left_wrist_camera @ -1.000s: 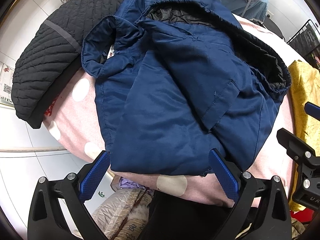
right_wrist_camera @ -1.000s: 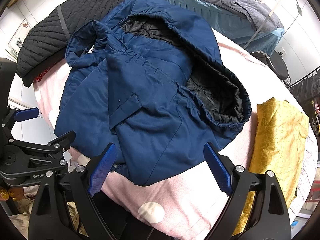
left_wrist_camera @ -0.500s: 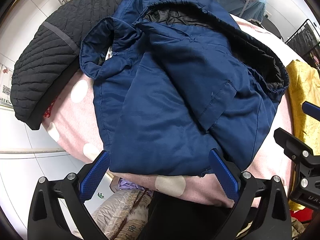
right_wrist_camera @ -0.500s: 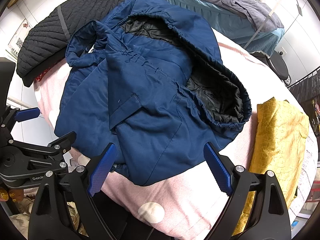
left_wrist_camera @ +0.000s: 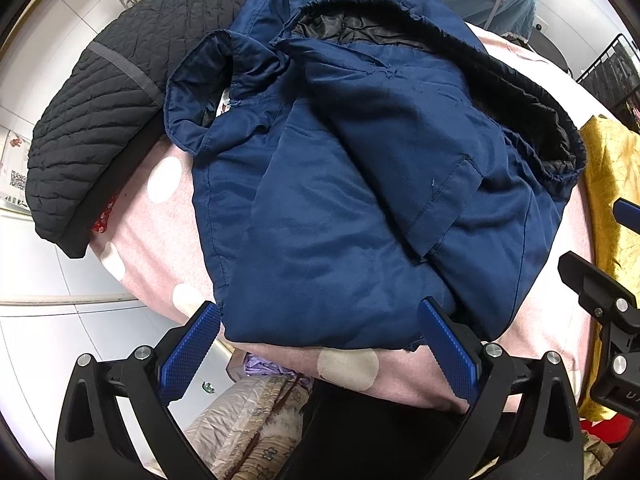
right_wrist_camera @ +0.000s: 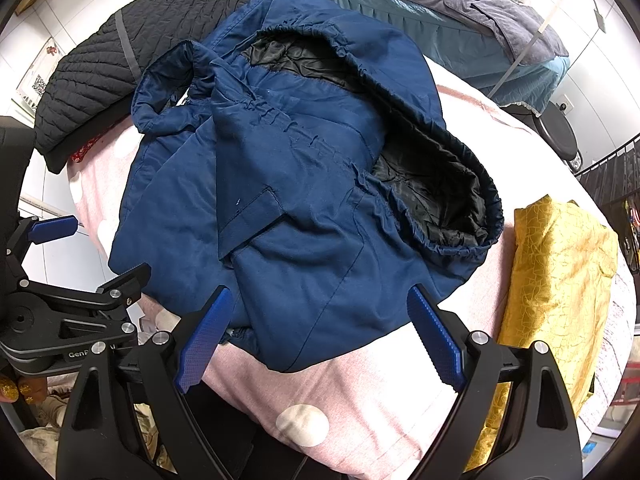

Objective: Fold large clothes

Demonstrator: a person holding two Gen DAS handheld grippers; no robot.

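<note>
White letters "GenR" stood on the black body of the left gripper [right_wrist_camera: 80, 354], the rest hidden behind a finger; "U" and part of a further letter showed on the right gripper [left_wrist_camera: 624, 394] at the frame edge; a QR code sheet [right_wrist_camera: 38, 84] hung on the far left wall, unreadable.

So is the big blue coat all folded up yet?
Partly. The blue coat lies bundled on the pink blanket, sleeves tucked over, but its black-lined hem gapes. The left gripper and right gripper hover open, holding nothing. It probably needs another fold.
</note>
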